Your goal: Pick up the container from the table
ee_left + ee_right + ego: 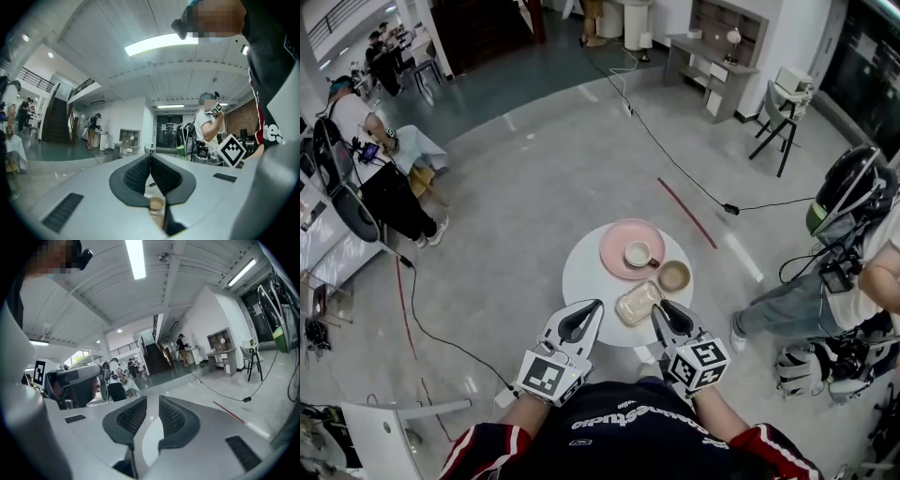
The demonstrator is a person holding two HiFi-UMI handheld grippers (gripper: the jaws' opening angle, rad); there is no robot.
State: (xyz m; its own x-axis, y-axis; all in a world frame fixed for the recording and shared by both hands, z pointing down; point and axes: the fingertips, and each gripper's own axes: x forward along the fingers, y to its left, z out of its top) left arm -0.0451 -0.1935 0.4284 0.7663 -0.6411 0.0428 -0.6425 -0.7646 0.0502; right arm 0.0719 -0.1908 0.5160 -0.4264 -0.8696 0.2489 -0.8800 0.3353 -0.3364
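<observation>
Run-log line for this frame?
phase: pre-grasp | left tool: shut, empty | right tool: open, empty, near container | container: on table, not gripped

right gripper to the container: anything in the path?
Nothing visible. The container sits at the near edge of the table, and the right gripper, jaws open and empty, is close beside it on its near-right side. The bowl and the cup on the pink plate lie beyond the container, out of the path.

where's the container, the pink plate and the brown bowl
container (637, 303), head view, middle of its top
pink plate (613, 246), head view, bare left rim
brown bowl (674, 276), head view, its inside
</observation>
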